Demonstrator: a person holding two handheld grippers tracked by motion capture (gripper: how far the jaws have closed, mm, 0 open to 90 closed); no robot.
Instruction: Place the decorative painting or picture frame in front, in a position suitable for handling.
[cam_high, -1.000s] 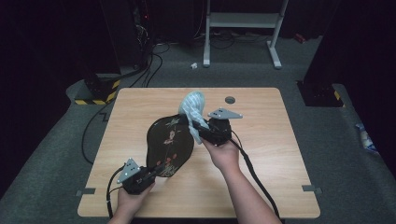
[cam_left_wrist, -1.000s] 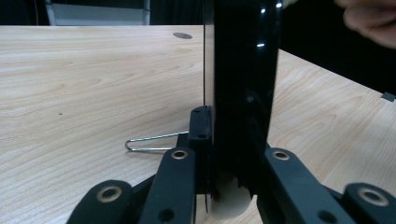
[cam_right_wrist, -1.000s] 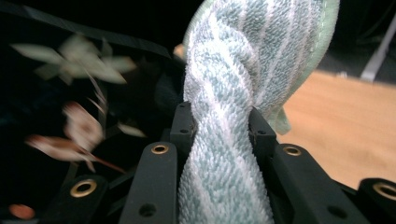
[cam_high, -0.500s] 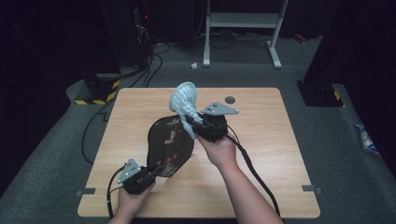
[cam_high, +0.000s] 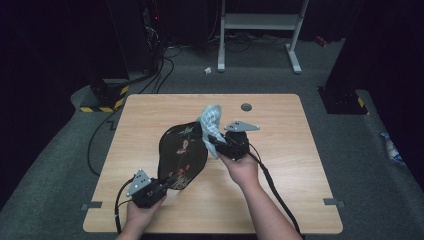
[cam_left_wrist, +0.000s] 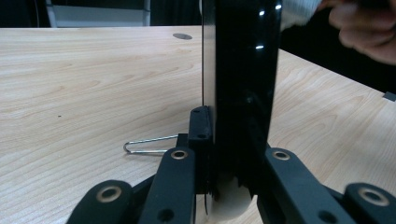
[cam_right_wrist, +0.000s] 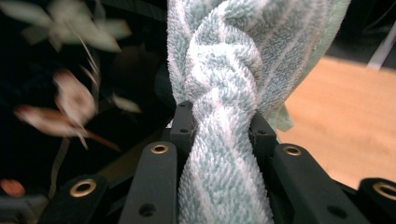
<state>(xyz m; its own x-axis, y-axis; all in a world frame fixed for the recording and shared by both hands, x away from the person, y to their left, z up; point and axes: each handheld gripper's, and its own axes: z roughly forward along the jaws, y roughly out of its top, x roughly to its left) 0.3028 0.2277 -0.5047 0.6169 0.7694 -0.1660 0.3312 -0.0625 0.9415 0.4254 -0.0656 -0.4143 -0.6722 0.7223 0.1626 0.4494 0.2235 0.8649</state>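
Observation:
A black lacquer tray (cam_high: 181, 152) painted with flowers is held up on edge over the wooden table (cam_high: 280, 195). My left gripper (cam_high: 161, 189) is shut on its near rim; in the left gripper view the tray's black edge (cam_left_wrist: 240, 84) stands upright between the jaws. My right gripper (cam_high: 212, 144) is shut on a bunched pale blue-and-white towel (cam_high: 210, 123), which rests against the tray's upper right part. In the right gripper view the towel (cam_right_wrist: 224, 121) is squeezed between the jaws, with the tray's flowered face (cam_right_wrist: 70, 102) blurred close behind.
A small dark round disc (cam_high: 246, 106) sits in the table's far side. A bent wire clip (cam_left_wrist: 149, 144) lies on the wood by the left jaws. Beyond the table are a white frame's legs (cam_high: 260, 22), cables and a yellow-black striped base (cam_high: 102, 102).
The right gripper with the towel rose toward the tray's top edge, then came back down along its face. The left gripper and tray kept still.

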